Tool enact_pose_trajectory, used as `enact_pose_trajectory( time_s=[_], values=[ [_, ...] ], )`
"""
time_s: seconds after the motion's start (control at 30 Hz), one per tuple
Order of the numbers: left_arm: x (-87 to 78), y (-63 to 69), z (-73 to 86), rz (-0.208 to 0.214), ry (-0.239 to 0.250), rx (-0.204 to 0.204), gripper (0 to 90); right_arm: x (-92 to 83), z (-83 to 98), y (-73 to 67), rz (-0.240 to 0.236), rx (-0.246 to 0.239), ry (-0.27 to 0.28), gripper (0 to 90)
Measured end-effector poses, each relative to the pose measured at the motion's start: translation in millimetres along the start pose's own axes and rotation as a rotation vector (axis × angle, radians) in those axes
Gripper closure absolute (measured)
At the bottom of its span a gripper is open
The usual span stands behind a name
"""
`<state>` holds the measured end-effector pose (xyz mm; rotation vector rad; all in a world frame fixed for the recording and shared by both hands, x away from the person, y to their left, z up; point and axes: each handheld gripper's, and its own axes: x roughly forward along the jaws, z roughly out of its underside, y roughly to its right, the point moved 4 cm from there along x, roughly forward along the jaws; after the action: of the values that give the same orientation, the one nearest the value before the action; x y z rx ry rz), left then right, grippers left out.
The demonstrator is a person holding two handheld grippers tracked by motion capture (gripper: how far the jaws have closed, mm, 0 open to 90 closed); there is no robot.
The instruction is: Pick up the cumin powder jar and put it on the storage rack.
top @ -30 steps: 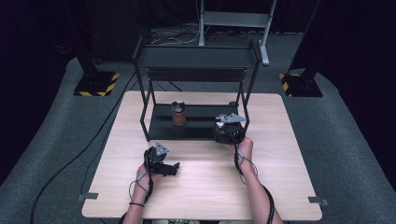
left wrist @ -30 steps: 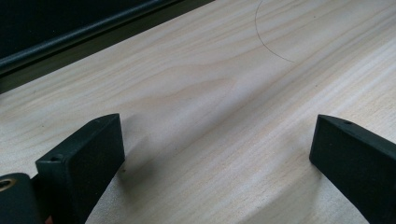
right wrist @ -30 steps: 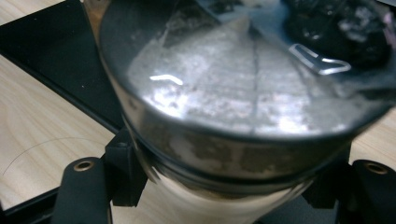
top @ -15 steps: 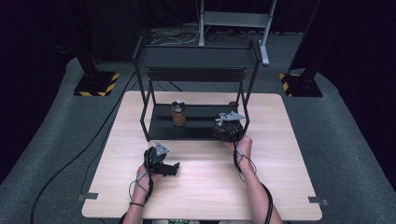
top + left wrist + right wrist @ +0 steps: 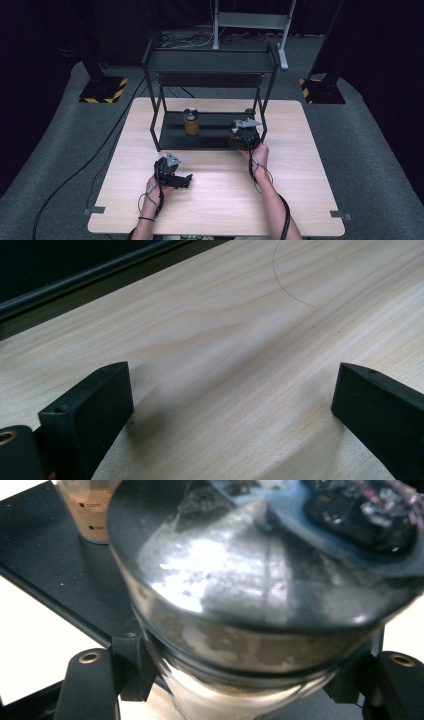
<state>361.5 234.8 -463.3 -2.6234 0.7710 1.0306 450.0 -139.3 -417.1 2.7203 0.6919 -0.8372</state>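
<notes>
A black two-tier rack [image 5: 210, 62] stands at the back of the wooden table [image 5: 300, 190]. My right gripper [image 5: 241, 135] reaches to the right end of its lower shelf [image 5: 215, 132] and is shut on a glass jar with a shiny dark metal lid [image 5: 240, 580]. The black pads [image 5: 132, 667] press the jar's sides just under the lid. A second jar [image 5: 191, 122] of brown contents stands farther left on the same shelf, and its lower part is at the top left of the right gripper view [image 5: 92, 510]. My left gripper [image 5: 186, 181] rests on the table in front of the rack, open with only bare wood [image 5: 232, 385] between its jaws.
The rack's right front post [image 5: 263, 122] stands close beside the right gripper. Cables trail from both grippers along the forearms. The table's right edge [image 5: 327, 165] and front edge border grey carpet. Yellow-black striped stand feet [image 5: 102, 92] sit on the floor behind.
</notes>
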Motion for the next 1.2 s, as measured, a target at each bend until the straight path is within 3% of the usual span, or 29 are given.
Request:
enact_pose_trajectory(
  time_s=[1.2],
  values=[
    [-0.2,0.6,0.1,-0.002,0.001,0.003,2.8,19.6,-7.1,6.6,0.036,0.013,-0.012,30.1]
  ],
)
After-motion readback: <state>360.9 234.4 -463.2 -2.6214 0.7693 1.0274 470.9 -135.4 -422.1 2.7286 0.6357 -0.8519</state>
